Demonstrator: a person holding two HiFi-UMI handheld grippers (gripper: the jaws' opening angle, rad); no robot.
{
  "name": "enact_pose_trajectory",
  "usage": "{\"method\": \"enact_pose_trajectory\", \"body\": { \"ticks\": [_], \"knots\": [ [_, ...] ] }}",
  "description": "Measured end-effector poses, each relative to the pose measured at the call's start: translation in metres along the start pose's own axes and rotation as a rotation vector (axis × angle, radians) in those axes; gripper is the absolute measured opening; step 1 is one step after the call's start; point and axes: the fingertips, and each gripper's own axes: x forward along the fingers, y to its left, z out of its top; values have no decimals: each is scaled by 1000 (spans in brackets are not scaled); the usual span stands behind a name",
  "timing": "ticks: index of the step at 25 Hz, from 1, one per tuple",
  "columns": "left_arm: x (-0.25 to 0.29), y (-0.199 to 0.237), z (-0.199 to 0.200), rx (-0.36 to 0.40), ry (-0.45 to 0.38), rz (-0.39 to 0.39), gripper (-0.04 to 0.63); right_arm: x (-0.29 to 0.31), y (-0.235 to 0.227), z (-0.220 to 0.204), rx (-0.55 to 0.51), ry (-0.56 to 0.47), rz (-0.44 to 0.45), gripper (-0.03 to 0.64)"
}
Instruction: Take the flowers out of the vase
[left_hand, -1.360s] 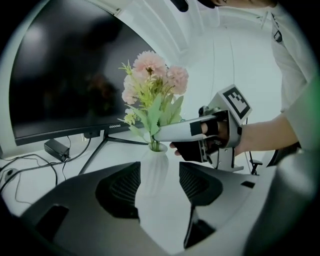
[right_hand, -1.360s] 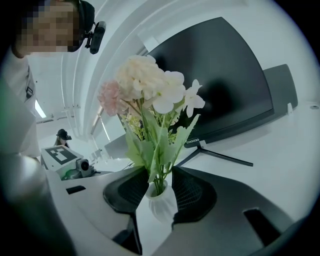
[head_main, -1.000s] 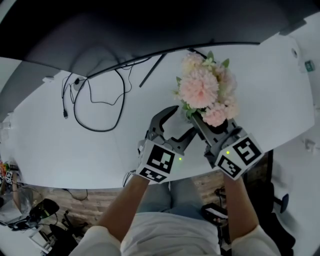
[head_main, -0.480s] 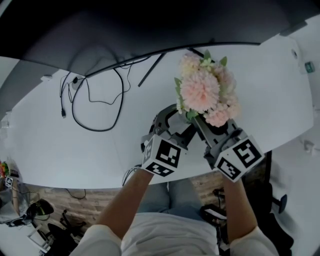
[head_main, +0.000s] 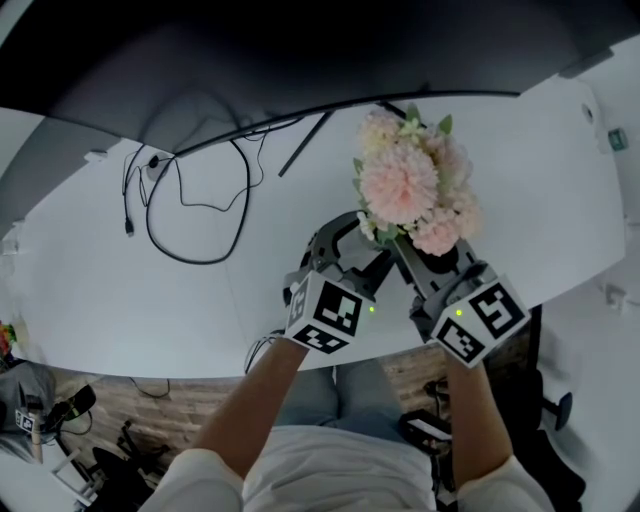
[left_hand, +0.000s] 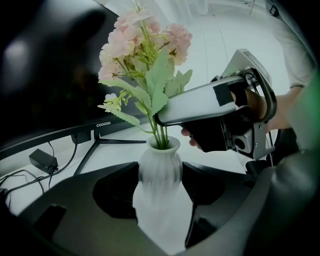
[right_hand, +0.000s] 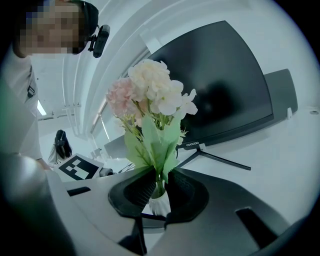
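having just closed on the light, tippy vase (left_hand: 160, 167), left gripper (left_hand: 160, 187) steadies it; right gripper (right_hand: 159, 189), just closing, seemingly pinches the thin, bendy flower stems (right_hand: 160, 181).

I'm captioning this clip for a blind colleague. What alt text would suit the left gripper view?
The left gripper, jaws just closed in, clasps a white ribbed vase by both sides. Pink flowers rise from it; the right gripper, jaws also just closing, pinches their green stems above the neck. A dark monitor stands behind on the white table.
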Motion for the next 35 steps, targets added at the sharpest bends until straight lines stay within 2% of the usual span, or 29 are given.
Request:
{"method": "enact_pose_trajectory", "body": {
  "ticks": [35],
  "knots": [
    [2,1,-3,-16,5,-14,276,-35,17,75,-21,-133,-35,60]
  ]
}}
